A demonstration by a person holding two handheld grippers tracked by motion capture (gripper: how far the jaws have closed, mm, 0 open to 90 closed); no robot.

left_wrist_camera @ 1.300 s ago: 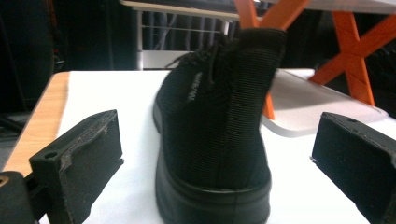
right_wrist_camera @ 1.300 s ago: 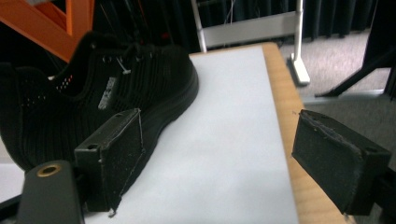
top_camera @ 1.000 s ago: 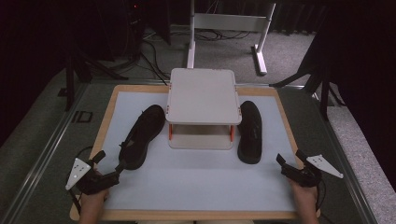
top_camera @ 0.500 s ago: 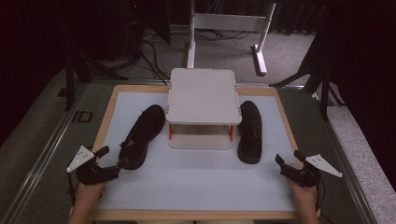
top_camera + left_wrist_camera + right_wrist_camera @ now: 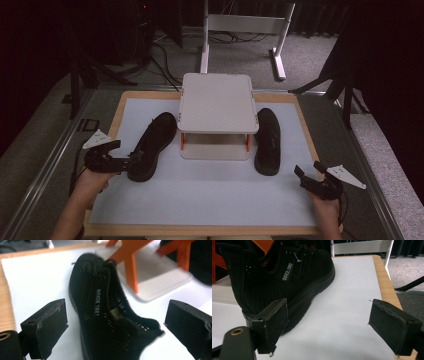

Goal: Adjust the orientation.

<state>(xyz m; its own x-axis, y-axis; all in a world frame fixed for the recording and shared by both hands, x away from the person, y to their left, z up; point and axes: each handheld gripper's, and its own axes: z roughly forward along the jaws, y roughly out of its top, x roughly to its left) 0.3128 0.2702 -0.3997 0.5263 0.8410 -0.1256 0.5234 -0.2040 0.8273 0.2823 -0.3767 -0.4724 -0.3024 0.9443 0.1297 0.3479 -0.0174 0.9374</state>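
Early stage of handling a pair of black shoes around a small white rack (image 5: 216,102) on the surface (image 5: 200,200). Left tongs (image 5: 121,156) spread wide at the heel of the left shoe (image 5: 152,145), straddling it, nothing gripped yet. Right tongs (image 5: 307,172) released, near the right shoe (image 5: 268,141) but apart. Both shoes flat beside the rack, neither lifted; grasping and moving left to do.

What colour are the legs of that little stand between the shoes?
Orange legs under a pale top, clearest in the left gripper view.
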